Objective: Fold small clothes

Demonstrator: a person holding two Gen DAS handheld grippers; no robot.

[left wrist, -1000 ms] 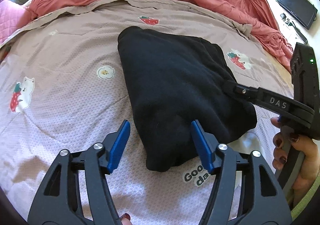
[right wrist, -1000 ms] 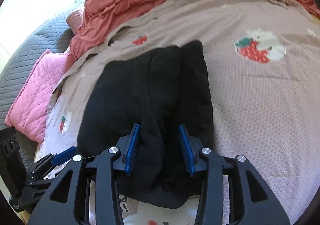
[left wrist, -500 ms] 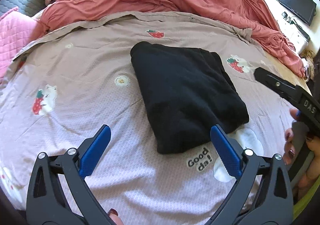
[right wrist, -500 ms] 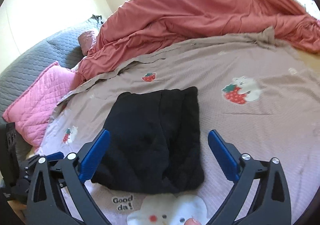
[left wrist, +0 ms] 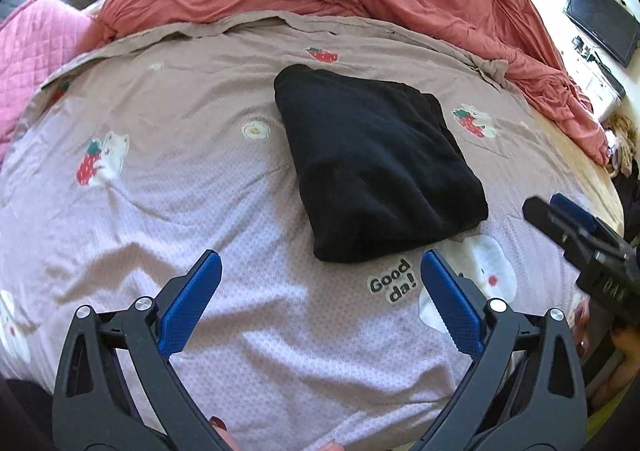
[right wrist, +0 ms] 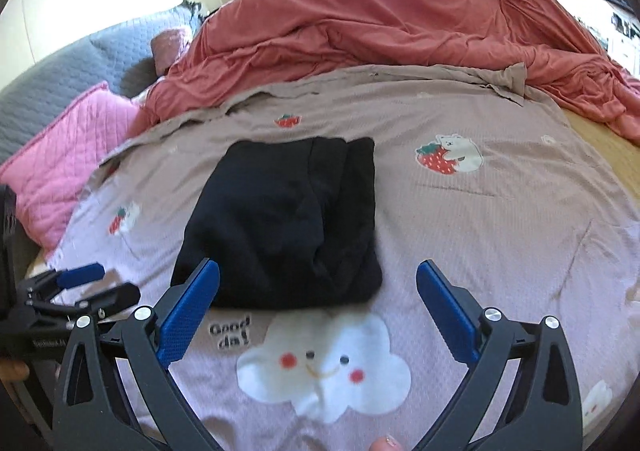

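Both grippers, left [left wrist: 318,271] and right [right wrist: 318,283], gape empty; only right wrist view shows whole cloud print [right wrist: 324,367] below garment [right wrist: 280,227].

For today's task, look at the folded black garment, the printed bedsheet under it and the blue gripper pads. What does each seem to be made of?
Folded black garment: probably a soft fleece or thick knit; matte, fuzzy, with rounded, bulky folds.
Printed bedsheet: likely thin woven cotton or a blend; fine dotted weave, shallow wrinkles, flat cartoon prints.
Blue gripper pads: seemingly moulded plastic or rubber; uniform colour, fine gridded grip texture.
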